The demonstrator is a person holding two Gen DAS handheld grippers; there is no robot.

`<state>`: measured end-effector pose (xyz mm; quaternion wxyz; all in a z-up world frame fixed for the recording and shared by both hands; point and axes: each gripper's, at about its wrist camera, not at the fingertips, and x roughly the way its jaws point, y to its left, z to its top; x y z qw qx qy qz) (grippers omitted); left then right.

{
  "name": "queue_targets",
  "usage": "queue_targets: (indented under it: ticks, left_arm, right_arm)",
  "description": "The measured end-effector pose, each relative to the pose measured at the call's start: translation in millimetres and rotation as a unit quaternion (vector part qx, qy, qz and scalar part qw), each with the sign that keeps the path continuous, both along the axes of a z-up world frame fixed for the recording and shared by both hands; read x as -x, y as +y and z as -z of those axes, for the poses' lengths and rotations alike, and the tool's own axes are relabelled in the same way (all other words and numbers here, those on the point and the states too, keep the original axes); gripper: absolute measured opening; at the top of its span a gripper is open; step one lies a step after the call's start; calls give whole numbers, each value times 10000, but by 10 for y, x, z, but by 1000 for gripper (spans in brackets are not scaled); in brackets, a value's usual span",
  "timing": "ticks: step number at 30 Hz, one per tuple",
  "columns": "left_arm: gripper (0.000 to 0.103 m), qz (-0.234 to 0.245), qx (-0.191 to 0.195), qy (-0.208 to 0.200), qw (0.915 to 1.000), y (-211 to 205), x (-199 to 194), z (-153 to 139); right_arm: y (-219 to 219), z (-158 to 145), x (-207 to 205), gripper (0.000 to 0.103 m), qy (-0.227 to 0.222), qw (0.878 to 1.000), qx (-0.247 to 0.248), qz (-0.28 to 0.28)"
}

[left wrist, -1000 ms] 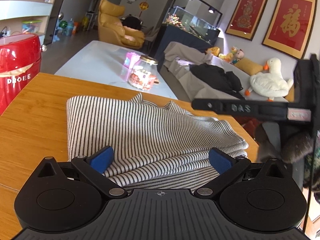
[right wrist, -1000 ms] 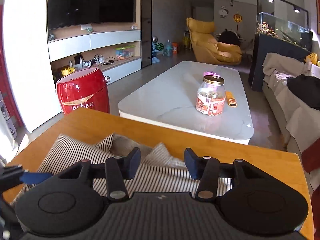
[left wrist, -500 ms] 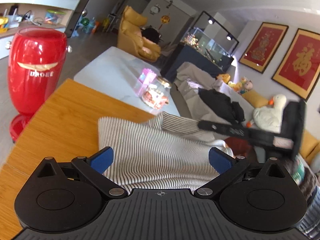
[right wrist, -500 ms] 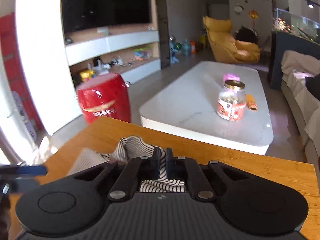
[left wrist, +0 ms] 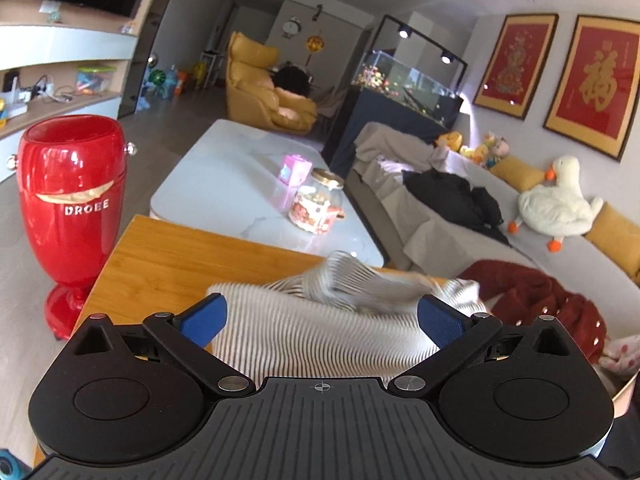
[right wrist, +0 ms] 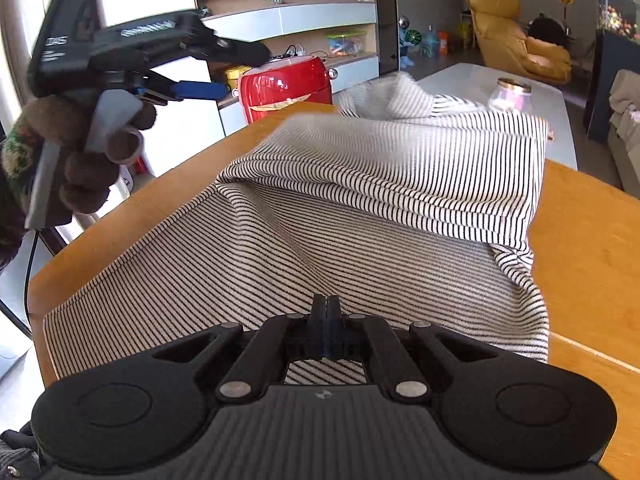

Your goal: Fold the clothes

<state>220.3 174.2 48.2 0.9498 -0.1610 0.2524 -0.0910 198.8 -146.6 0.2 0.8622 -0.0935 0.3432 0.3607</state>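
Left wrist: striped shirt blurred, left tongs spread; right tongs pinch shirt.

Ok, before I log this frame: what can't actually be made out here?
- Right gripper in the right wrist view: its shut fingers hide the pinched bit of the striped garment.
- Left wrist view: the striped garment is motion-blurred, so its folds are unreadable.
- Left gripper in the right wrist view: blurred and partly hidden by the hand.
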Motion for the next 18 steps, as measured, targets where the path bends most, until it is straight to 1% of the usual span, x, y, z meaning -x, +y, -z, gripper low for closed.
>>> queue_targets:
  ticks: [1,2,4,5,6,7,8,10,12,13,16,18]
  left_arm:
    - [103,-101,-39,102,9999,-30,-61,47]
    - [103,-185,-37,206,9996,-53,-116,92]
    - [103,-149,416,382,9983,-42,-134,196]
    - [103,-91,580,406,9975,-50,-113,257]
    - [103,-53,621,395,9973,-76,-85,310]
    - [103,-35,571,368,9977,-122,-43,370]
    - [103,-19,437,336,9985,-171,-5,448]
    - [103,35,118,275,9995,-267,52,572]
    - [103,79,-217,122,9997,-347,100,653]
    - [103,86,-297,80,9995,-373,123,671]
    - [103,97,-212,24,9997,-362,158,680]
    - [103,104,-143,-11,9998,-351,178,686]
  right_arm:
    - [0,-72,3,0,-141,9999,-27,-5]
    - [-16,-170,-34,1,-253,9995,-159,57]
    - [-46,-361,-124,2,-469,9979,-402,196]
    - [-48,-428,-226,10,-543,9970,-435,326]
    - [-50,-486,-334,18,-607,9960,-462,461]
    - [-51,-506,-474,37,-625,9950,-471,621]
    - [-42,-507,-670,43,-571,9939,-497,797]
    - [-5,-445,-1056,43,-328,9922,-555,1071]
    - [59,-370,-1428,43,-122,9893,-590,1326]
    - [123,-317,-1578,43,-141,9883,-524,1427]
    - [353,-118,-1956,43,-238,9879,-249,1513]
    - [515,28,-2172,41,-255,9873,-58,1568]
